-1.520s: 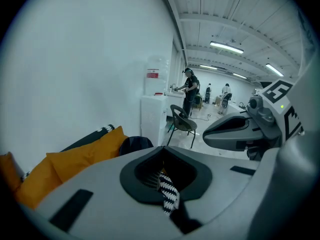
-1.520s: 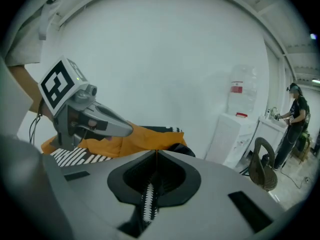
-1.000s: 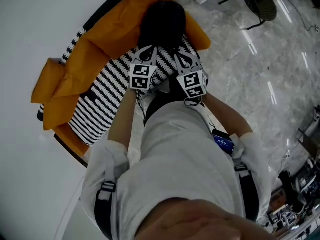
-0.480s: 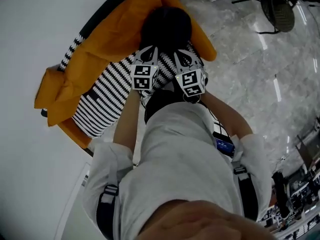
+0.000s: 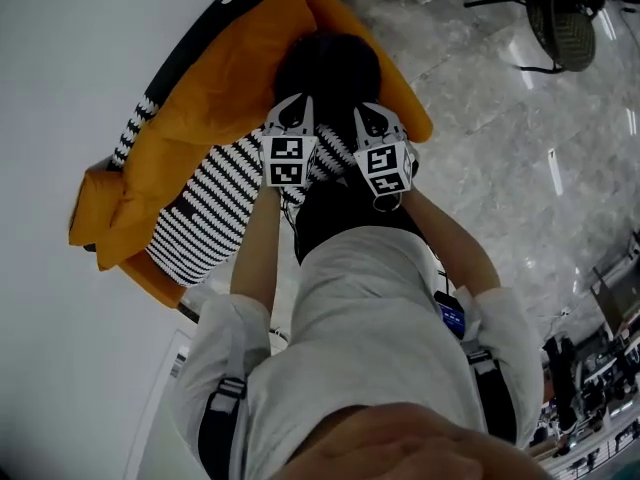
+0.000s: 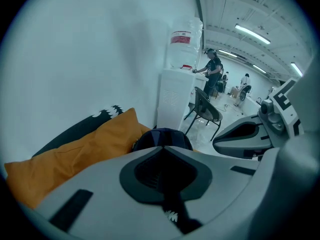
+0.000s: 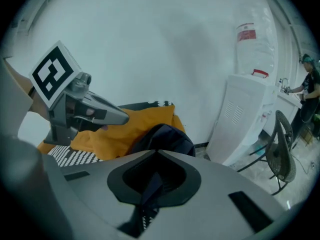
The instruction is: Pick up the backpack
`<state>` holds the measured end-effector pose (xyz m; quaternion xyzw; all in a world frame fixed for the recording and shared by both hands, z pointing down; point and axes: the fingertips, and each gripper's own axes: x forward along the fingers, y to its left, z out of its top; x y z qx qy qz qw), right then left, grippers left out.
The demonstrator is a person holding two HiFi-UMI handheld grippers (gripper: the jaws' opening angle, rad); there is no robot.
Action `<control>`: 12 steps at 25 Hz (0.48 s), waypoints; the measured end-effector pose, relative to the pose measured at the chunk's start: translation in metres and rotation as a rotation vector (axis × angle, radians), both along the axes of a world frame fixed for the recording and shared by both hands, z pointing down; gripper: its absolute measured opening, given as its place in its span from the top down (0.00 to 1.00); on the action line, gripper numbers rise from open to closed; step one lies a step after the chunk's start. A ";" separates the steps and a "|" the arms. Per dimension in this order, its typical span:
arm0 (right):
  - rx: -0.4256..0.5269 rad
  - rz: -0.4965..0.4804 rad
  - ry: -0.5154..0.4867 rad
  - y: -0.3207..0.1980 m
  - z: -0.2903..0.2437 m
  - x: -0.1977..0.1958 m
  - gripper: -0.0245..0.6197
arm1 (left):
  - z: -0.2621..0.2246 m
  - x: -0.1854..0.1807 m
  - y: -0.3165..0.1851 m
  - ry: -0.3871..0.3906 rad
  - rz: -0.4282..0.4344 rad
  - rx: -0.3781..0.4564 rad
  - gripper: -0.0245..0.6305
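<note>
The dark backpack (image 5: 325,63) rests against an orange pillow (image 5: 210,98) at the far end of a striped sofa seat (image 5: 215,193). My left gripper (image 5: 296,102) and right gripper (image 5: 366,110) hang side by side just short of it, both pointing at it and downward. Both are shut, and I see nothing between the tips. In the left gripper view the backpack (image 6: 162,135) shows just beyond the closed left gripper (image 6: 162,147). The right gripper view likewise has the backpack (image 7: 164,135) beyond the closed right gripper (image 7: 158,151). The backpack's near side is hidden by the jaws.
A white wall runs along the sofa's far side. A water dispenser (image 6: 176,96) stands past the sofa's end, with a black chair (image 5: 560,18) on the marble floor (image 5: 500,168) beside it. People stand far off in the room. My own body fills the lower head view.
Both grippers have come forward and down together toward the backpack, still shut. The backpack has not moved on the sofa.
</note>
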<state>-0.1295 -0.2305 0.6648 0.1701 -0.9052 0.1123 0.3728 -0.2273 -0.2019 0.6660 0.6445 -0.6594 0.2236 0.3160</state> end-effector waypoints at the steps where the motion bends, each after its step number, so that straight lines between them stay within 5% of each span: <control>1: -0.013 0.015 0.008 -0.008 0.008 -0.001 0.90 | 0.007 -0.004 -0.008 0.003 -0.003 -0.004 0.94; 12: -0.054 0.117 -0.006 -0.060 0.042 -0.025 0.90 | 0.045 -0.016 -0.060 -0.028 0.070 -0.016 0.94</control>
